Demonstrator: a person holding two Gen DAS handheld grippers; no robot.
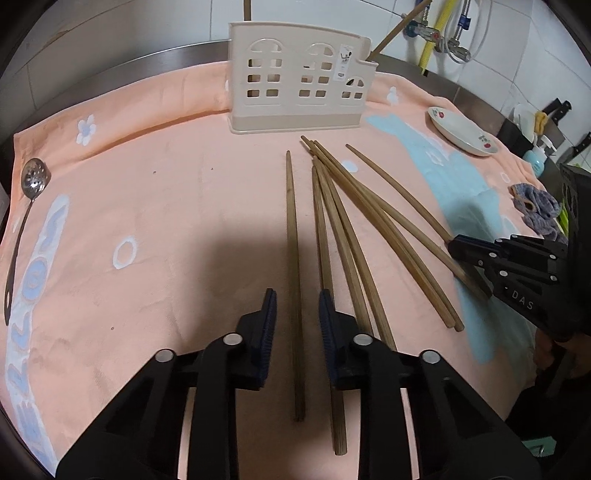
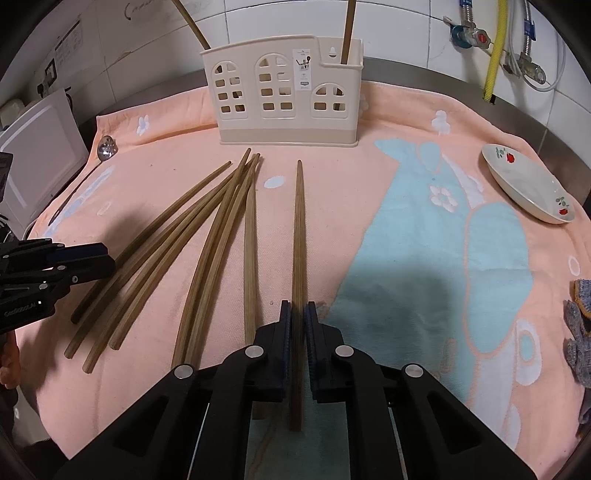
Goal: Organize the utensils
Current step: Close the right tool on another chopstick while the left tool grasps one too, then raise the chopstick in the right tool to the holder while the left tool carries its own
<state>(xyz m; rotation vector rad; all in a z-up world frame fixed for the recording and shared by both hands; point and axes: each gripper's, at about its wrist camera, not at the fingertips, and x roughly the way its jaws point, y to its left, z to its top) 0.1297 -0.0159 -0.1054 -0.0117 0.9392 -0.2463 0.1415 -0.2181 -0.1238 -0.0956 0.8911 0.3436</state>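
Several wooden chopsticks (image 1: 343,229) lie fanned out on a peach towel (image 1: 147,203) in front of a cream utensil holder (image 1: 295,81) with window cut-outs. My left gripper (image 1: 298,293) is open and straddles the leftmost chopstick (image 1: 293,258); a gap shows on each side of it. My right gripper (image 2: 298,303) is shut on the rightmost chopstick (image 2: 299,229), which still rests on the towel (image 2: 369,122). The holder (image 2: 284,96) has two chopsticks (image 2: 349,29) standing in it. A slotted metal spoon (image 1: 35,177) lies at the towel's far left.
A white flowered dish (image 2: 528,188) sits at the right on the towel. A grey knitted cloth (image 2: 580,332) lies at the right edge. A white board (image 2: 37,158) leans at the left. Pipes and valves (image 2: 495,48) run along the tiled wall behind.
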